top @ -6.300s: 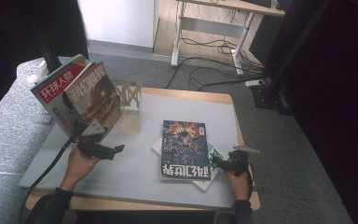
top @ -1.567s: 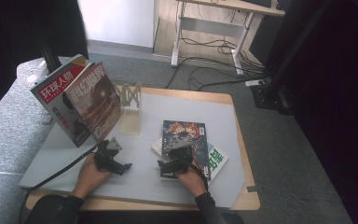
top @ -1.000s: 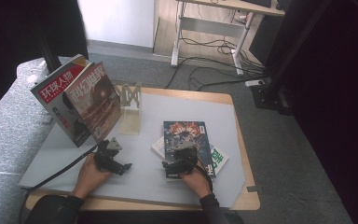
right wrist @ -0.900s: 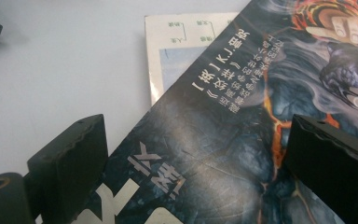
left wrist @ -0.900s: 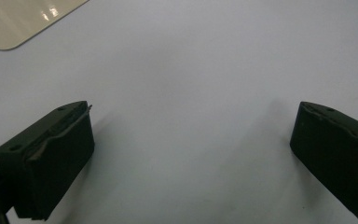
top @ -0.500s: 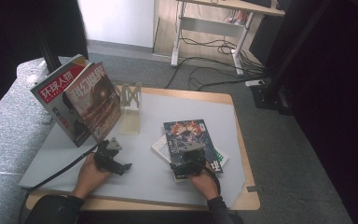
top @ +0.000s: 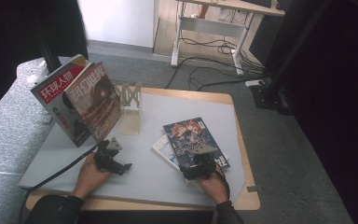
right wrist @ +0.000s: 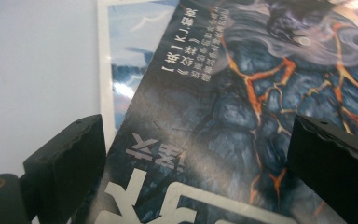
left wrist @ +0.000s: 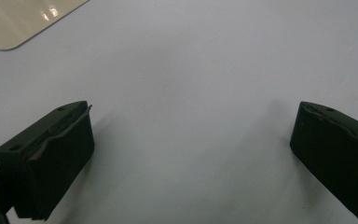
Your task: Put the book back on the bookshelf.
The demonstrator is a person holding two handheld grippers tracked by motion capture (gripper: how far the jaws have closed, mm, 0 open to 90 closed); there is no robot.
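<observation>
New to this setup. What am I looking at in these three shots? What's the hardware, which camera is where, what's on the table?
There is no robot arm: a person holds a black two-jaw tool in each hand. The high view looks down on the pale grey table top from above the person's side. The other two cameras ride on the tools and look along their jaws.

The left gripper rests over bare table, jaws wide apart and holding nothing. The right gripper has its jaws spread over the dark blue magazine with orange lava cracks, which lies on a white-edged magazine; nothing is gripped yet.

At the table's left stand a red-titled magazine and a brown-covered magazine, upright beside a clear acrylic stand.
</observation>
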